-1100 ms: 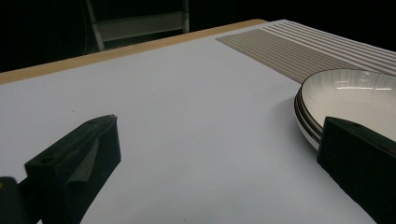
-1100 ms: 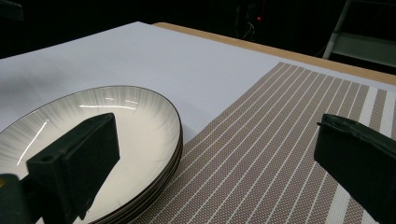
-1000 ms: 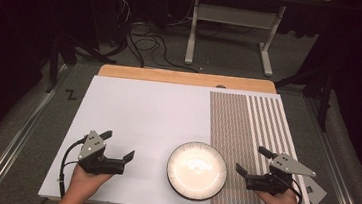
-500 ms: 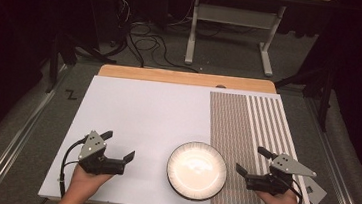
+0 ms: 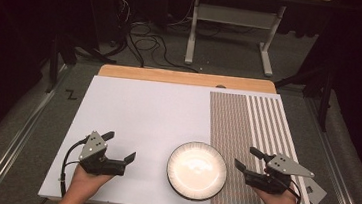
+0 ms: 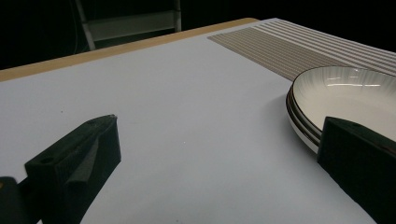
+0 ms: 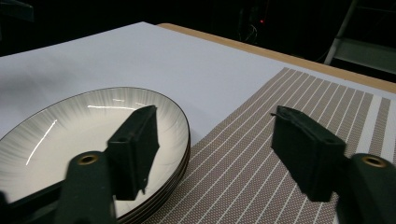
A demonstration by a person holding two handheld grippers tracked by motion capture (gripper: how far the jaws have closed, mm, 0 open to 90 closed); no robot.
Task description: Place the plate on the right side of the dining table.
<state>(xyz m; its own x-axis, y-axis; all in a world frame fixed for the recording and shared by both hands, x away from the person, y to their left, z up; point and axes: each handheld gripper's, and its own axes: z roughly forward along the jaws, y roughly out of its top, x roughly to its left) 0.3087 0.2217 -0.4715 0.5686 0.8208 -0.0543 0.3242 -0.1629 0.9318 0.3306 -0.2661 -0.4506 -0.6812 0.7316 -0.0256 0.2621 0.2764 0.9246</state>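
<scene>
A stack of plates point(image 5: 196, 170) sits on the worktop point(image 5: 142, 118) between the left gripper point(image 5: 119, 147), jaws spread, and the right gripper point(image 5: 248, 158), whose empty jaws have just been closing partway.

Brightly lit from above on the white counter point(image 5: 141, 123), dark all around. Glare streaks across the plate point(image 5: 196, 170). Soft shadows beside it. Slightly blurred near tool jaws.
</scene>
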